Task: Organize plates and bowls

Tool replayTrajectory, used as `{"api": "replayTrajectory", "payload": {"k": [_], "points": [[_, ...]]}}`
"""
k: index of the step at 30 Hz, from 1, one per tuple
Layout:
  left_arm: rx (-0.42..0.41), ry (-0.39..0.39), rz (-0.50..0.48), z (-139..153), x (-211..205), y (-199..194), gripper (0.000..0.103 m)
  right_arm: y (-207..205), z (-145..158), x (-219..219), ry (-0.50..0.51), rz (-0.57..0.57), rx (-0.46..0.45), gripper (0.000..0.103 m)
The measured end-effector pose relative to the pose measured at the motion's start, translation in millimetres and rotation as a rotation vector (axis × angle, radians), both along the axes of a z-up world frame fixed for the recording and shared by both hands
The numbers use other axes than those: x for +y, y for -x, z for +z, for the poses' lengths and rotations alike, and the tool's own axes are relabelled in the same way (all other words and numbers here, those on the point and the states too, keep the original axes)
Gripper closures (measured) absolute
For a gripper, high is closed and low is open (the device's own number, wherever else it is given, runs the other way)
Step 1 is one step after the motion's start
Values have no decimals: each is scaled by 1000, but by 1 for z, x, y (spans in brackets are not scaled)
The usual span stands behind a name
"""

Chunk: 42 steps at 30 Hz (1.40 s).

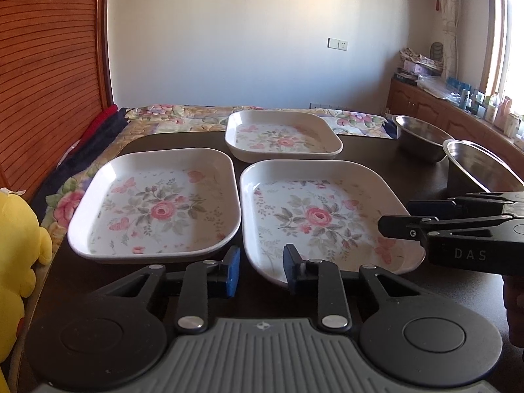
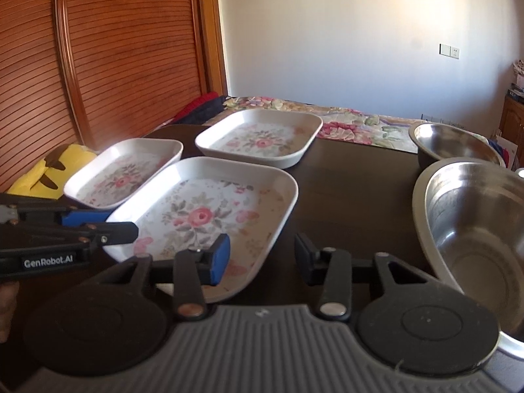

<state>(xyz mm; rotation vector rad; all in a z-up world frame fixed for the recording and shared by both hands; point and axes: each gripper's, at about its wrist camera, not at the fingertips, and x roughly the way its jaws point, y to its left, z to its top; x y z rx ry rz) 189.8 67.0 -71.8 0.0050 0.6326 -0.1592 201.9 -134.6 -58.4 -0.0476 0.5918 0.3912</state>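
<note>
left gripper (image 1: pixel 262 270): fingers apart, empty | right gripper (image 2: pixel 262 258): fingers apart, empty

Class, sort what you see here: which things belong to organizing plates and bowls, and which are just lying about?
Part of the job:
- three floral plates: near left, near right, far
- two steel bowls: near, far
- left gripper and right gripper, both open and empty

Just lying about:
- yellow plush toy
- floral bedcover
- clutter on the sideboard
</note>
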Motion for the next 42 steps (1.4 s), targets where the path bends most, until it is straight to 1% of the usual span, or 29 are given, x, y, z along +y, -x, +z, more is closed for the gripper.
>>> {"api": "replayTrajectory", "payload": {"k": [3,4,6,14,16,19,21,24,30,35,42], "points": [[-3,-6,4,-1,-1,-1,78,-2,-1,-1,-2,-6,8,61],[-4,-8,6,-1,-1,-2,79,-3,-2,-2,-7,-8,13,66],[-6,-7,9,-2,0,-4,80,-5,-3,-3,-11,-11,22,71],[-10,-3,10,-3,-2,-4,80,-8,-4,-5,-27,-21,24,74],[-14,-1,9,-3,-2,-3,81,-8,-5,-5,-33,-15,26,79],[-6,14,-9,-1,-2,0,83,-8,-4,-6,-48,-17,34,82],[-4,4,-25,0,-5,4,83,-7,-4,-9,-56,-26,37,82],[-1,-3,-25,0,-6,7,83,-4,-4,-15,-87,-32,50,88],[-15,11,-21,6,-7,19,83,6,-6,-22,-133,-32,65,88],[-40,6,-23,14,-10,32,83,18,-3,-25,-164,-35,49,89],[-64,14,-27,23,-11,53,83,41,7,-31,-174,-35,16,88]]}}
